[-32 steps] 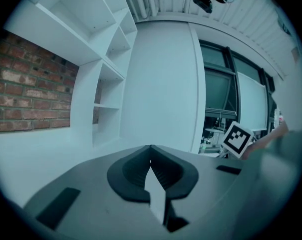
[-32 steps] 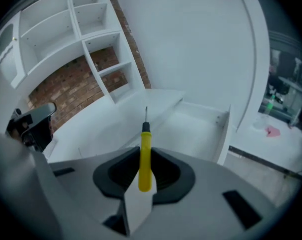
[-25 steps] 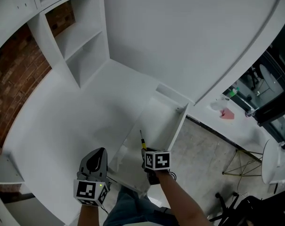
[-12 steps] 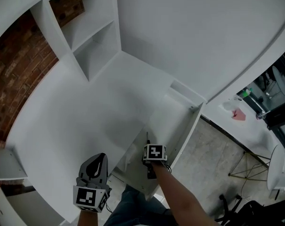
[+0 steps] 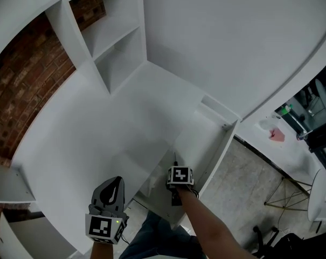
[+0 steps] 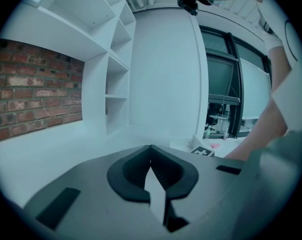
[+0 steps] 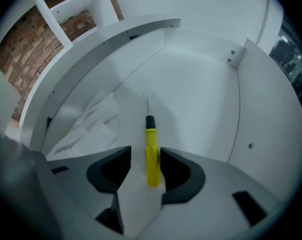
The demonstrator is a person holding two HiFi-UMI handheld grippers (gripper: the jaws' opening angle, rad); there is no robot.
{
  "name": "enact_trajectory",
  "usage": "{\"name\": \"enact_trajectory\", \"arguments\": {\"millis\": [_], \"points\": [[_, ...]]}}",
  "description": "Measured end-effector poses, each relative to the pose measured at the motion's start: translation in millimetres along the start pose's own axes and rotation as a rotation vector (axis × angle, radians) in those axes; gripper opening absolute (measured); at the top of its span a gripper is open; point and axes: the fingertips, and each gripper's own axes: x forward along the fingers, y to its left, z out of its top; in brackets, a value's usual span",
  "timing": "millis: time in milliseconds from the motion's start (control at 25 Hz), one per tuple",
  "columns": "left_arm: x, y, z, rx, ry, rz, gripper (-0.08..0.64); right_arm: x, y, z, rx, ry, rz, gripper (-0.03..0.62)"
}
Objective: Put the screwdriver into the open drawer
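Note:
The screwdriver (image 7: 151,154) has a yellow handle, a black collar and a thin metal shaft. It lies on the floor of the open white drawer (image 7: 195,104) between the jaws of my right gripper (image 7: 146,151). Those jaws are opening; a gap shows on the handle's left side. In the head view my right gripper (image 5: 176,165) points steeply down into the drawer (image 5: 208,136), and only the screwdriver's tip (image 5: 175,156) shows. My left gripper (image 5: 115,181) hovers over the white desk to the drawer's left. Its jaws (image 6: 151,149) meet with nothing between them.
Crumpled white sheets (image 7: 88,126) lie in the drawer's left part. White shelving (image 5: 111,42) stands at the back of the desk (image 5: 82,134) against a brick wall (image 5: 22,85). A tiled floor (image 5: 243,188) lies to the drawer's right.
My right gripper has sunk into the drawer with the screwdriver, and the yellow handle is now hidden in the head view. The left gripper has drifted a little.

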Motion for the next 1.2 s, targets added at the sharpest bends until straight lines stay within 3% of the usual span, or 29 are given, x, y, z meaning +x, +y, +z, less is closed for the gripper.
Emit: {"name": "enact_trajectory", "arguments": {"millis": [160, 320, 520, 600, 680, 760, 880, 960, 1200], "points": [[-6.9, 7.4, 3.1, -0.003, -0.013, 0.010, 0.014, -17.1, 4.5, -0.7, 0.026, -0.058, 0.020, 0.244], [-9.5, 3.8, 7.5, -0.023, -0.021, -0.005, 0.014, -46.0, 10.2, 1.9, 0.038, -0.119, 0.071, 0.268], [-9.1, -3.7, 27.3, -0.035, -0.072, -0.025, 0.014, -96.9, 29.2, 12.7, 0.057, -0.206, 0.247, 0.267], [-9.3, -8.1, 37.3, -0.035, -0.104, -0.032, 0.014, -121.0, 33.0, 16.1, 0.044, -0.226, 0.313, 0.237], [-10.5, -13.7, 42.7, -0.044, -0.125, -0.043, 0.014, -147.2, 32.4, 20.3, 0.015, -0.260, 0.344, 0.137], [-13.5, -16.6, 44.6, -0.054, -0.138, -0.041, 0.014, -170.9, 23.8, 23.3, 0.005, -0.305, 0.313, 0.029], [-16.9, -16.0, 50.6, -0.063, -0.162, -0.025, 0.014, -201.2, 4.3, 21.8, 0.032, -0.336, 0.245, 0.012], [-18.1, -15.5, 58.6, -0.063, -0.184, -0.019, 0.014, -224.4, -3.8, 22.1, 0.038, -0.377, 0.246, 0.012], [-21.0, -28.0, 85.5, -0.047, -0.238, -0.010, 0.014, -314.4, -20.4, 35.0, -0.074, -0.694, 0.259, 0.011]]}}
